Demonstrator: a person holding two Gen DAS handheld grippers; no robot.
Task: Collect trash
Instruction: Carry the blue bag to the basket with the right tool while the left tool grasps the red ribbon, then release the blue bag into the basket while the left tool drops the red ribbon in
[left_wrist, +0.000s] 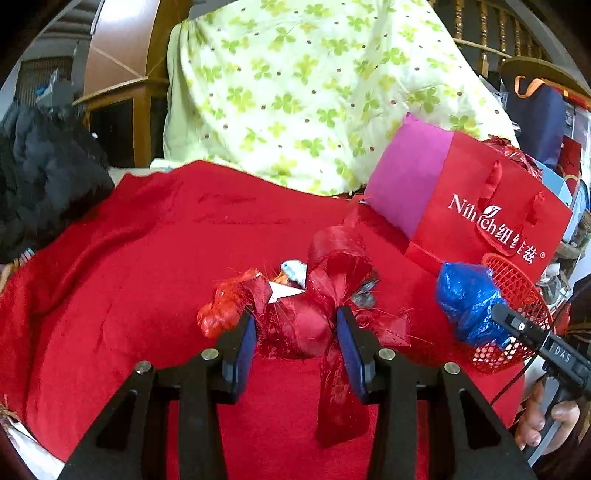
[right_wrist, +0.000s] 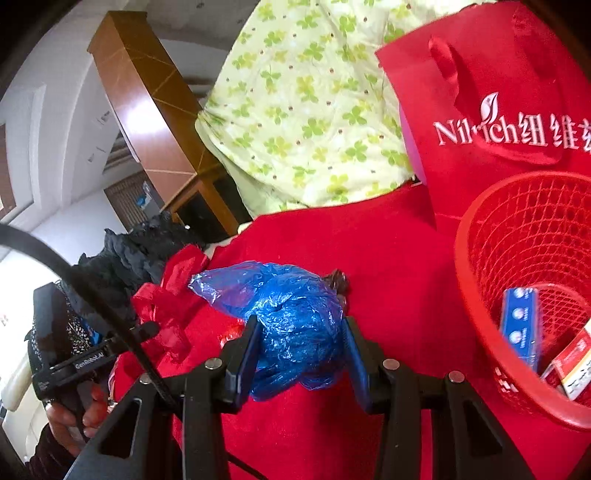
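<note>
Bed: my things lie on a bed spread with a red woven blanket (left_wrist: 129, 258).
Quilt: a pale green quilt printed with clover leaves (left_wrist: 314, 92) is heaped at the far edge of the bed.
Jacket: a black padded jacket (left_wrist: 44, 173) is bunched at the bed's far left corner.
Gift bag: a red paper gift bag with white lettering and a magenta side panel (left_wrist: 491, 206) stands at the bed's right edge, in front of the quilt.
Basket: a red plastic mesh basket (right_wrist: 524, 258) sits just in front of the gift bag; a blue carton (right_wrist: 521, 325) and a red-and-white box (right_wrist: 576, 365) lie inside it.
Left gripper: my left gripper (left_wrist: 295, 332) has its jaws clamped on a crumpled red ribbon bundle with frayed threads (left_wrist: 306, 314), lifted above the blanket, one loose tail hanging down.
Right gripper: my right gripper (right_wrist: 299, 339) has its jaws pressed on a crumpled blue plastic bag (right_wrist: 288, 314), held just left of the basket.
Small scraps: a white paper scrap (left_wrist: 284, 291) and a light blue wrapper (left_wrist: 293, 271) show just behind the ribbon bundle; I cannot tell whether they hang with it or lie on the blanket.
</note>
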